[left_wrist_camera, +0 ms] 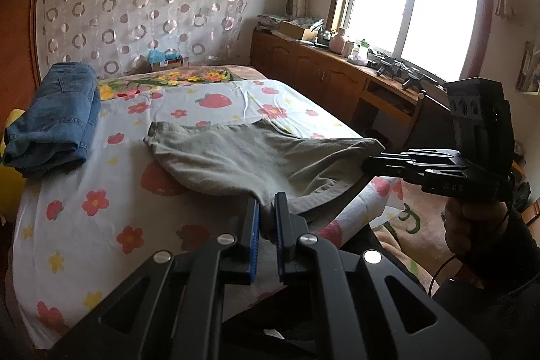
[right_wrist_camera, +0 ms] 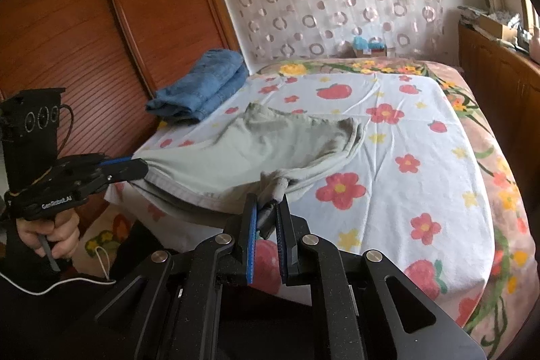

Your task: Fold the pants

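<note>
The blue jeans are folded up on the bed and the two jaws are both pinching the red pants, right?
Nearly. The pants are grey-green, not red, as the right wrist view shows. The blue jeans are folded on the bed, and the left gripper and right gripper both pinch the pants.

Count: two grippers, left gripper [left_wrist_camera: 266,218] and right gripper [right_wrist_camera: 268,218]; one grey-green pants [left_wrist_camera: 236,161]; one folded denim garment [left_wrist_camera: 57,120], far left; one bed [left_wrist_camera: 101,225].

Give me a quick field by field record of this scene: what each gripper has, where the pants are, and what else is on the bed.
left gripper: shut on grey-green pants, near edge
right gripper: shut on the same pants, other near corner
pants: near end lifted, far end resting on the floral sheet
folded jeans: on the bed by the wooden wardrobe, apart from the pants
fold: not yet made
</note>
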{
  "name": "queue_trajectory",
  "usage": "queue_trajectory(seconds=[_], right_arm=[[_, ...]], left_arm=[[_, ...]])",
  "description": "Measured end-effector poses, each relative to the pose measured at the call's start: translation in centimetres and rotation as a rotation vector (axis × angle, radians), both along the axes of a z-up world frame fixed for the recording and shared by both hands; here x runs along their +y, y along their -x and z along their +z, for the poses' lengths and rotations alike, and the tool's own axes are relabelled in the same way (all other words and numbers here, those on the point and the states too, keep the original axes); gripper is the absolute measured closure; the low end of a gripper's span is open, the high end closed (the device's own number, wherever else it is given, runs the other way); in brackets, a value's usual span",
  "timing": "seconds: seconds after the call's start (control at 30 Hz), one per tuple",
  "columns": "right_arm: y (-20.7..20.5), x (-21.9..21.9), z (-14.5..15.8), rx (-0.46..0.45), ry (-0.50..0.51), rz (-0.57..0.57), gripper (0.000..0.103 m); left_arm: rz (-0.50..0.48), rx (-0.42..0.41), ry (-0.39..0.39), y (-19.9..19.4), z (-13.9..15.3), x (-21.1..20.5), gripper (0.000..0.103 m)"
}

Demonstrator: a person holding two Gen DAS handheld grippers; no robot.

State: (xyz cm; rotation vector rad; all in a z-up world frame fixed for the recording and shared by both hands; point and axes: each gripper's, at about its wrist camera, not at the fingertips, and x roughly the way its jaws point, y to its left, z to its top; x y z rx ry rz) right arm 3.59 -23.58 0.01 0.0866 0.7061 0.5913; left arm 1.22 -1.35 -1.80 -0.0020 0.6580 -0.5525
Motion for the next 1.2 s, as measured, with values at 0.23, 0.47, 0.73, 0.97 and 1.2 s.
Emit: queue_trajectory(seconds=[0.23,0.47,0.73,0.97,1.2], right_arm=[[0.9,0.0,1.3,-0.043,-0.011,0.008,0.095],[1.3,-0.1,2.7,-0.076,-0.027,0.015,0.095],[0.0,-0.1,1.6,-0.053,-0.021,-0.003,0.095],[-1.9,0.5,0.7,-0.055,-0.005,-0.006,0.095],[-5.2,1.0,0.9,-0.086,0.002,-0.03,0.095]], left_arm=[[-0.005,-0.027,0.006,0.8,1.0,0.0,0.098],[-0.01,-0.069,0.019,1.3,2.6,0.2,0.098],[0.004,-0.027,0.014,0.4,1.4,0.2,0.098],[0.016,-0.008,0.006,-1.9,0.2,0.2,0.098],[0.037,-0.029,-0.004,-5.2,0.7,0.4,0.098]])
